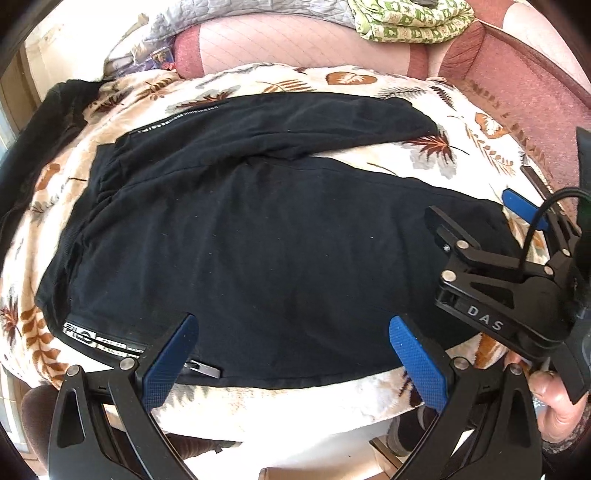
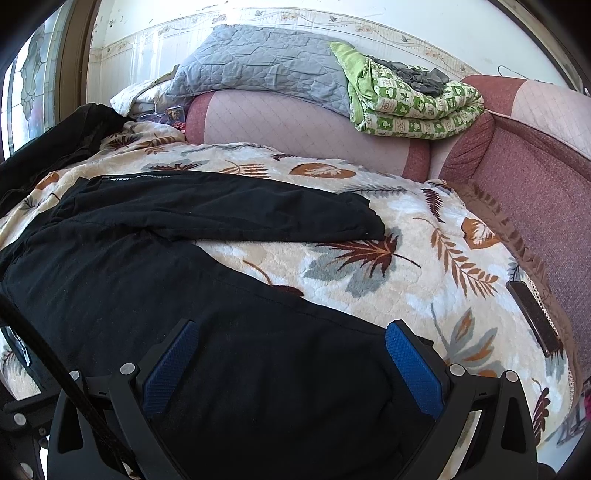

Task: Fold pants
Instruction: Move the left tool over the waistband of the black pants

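Cream fleece blanket (image 2: 424,266) with brown and grey leaf print covers bed. Behind it, pink and dark-red quilted sofa back (image 2: 303,129), armrest (image 2: 535,177) on right side. Grey quilted cover (image 2: 266,70) lies on sofa top, folded green patterned quilt (image 2: 413,107) just beside it. Wall (image 2: 406,22) white, floral border strip along it. Window with patterned glass (image 2: 33,81) at far left, dark wooden frame. Strong daylight, wall looks overexposed. Dark flat phone-like object (image 2: 533,317) at blanket edge on right.

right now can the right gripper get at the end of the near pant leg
Probably yes. The right gripper hovers open over the near leg of the black pants, its hem just ahead, with nothing lying between.
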`<state>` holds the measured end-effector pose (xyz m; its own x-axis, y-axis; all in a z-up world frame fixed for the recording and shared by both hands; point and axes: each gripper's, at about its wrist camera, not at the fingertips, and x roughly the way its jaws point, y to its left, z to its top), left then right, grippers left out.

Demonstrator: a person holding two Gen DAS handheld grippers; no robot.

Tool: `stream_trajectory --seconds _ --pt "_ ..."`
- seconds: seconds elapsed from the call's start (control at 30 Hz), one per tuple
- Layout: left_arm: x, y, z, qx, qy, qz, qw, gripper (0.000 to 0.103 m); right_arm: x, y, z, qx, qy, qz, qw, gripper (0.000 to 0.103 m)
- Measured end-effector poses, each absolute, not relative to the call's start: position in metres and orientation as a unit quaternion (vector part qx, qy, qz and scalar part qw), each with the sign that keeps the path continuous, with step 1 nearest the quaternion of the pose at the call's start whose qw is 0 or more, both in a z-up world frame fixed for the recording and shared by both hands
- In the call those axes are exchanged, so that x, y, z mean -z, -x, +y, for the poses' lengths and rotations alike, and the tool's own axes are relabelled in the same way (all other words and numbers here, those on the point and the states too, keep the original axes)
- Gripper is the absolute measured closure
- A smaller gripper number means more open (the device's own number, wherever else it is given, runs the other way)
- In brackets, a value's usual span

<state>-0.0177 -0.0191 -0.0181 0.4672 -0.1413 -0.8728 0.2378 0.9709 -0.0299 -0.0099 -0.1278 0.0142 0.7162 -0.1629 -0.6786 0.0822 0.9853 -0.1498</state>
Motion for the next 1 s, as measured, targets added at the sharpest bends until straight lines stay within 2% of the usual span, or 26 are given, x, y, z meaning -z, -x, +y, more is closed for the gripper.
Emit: stream_trajectory --seconds 0.3,0.67,1.0 --pt "0.017 0.014 -0.014 0.172 0.032 0.559 0.811 0.0 -0.014 0.01 -0.13 0.076 0.058 0.366 0.926 0.0" --pt "-0.017 0.021 0.007 0.114 -0.042 0.557 0.822 0.0 -0.025 0.007 -0.145 0.102 0.03 0.353 0.93 0.0" --pt "-0.01 0.01 0.0 0.056 -0.114 0.582 0.803 0.0 -0.017 -0.002 -0.151 0.085 0.014 0.348 0.933 0.0"
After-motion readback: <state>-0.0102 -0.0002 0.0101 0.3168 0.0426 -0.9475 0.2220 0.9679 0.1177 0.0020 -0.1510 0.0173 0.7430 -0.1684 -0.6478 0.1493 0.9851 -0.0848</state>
